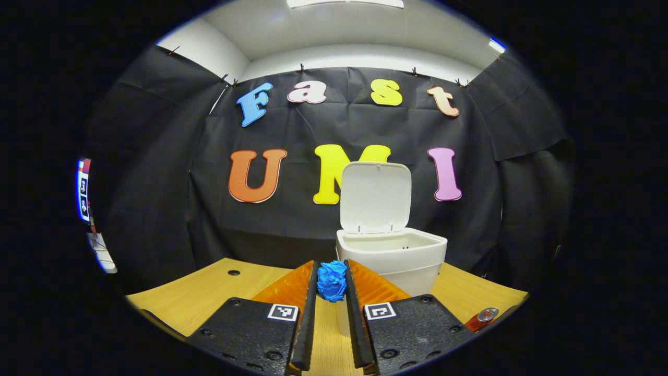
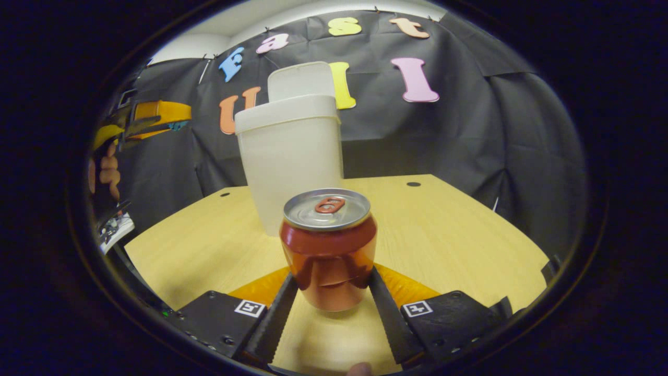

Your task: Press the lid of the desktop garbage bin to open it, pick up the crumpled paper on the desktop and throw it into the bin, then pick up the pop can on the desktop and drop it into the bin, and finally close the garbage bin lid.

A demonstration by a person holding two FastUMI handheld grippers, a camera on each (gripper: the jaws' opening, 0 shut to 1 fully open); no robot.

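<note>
Pale wooden table under black cloth walls, white plastic bin with lid raised, left tool clenched on blue crumpled paper, right tool gripping upright red metal can.

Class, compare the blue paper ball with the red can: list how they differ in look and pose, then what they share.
The paper ball is blue, crumpled and irregular; the can is red, smooth and cylindrical. The paper ball is held up near the bin rim; the can stands upright, low over the table. Both sit between a tool's fingers.
</note>
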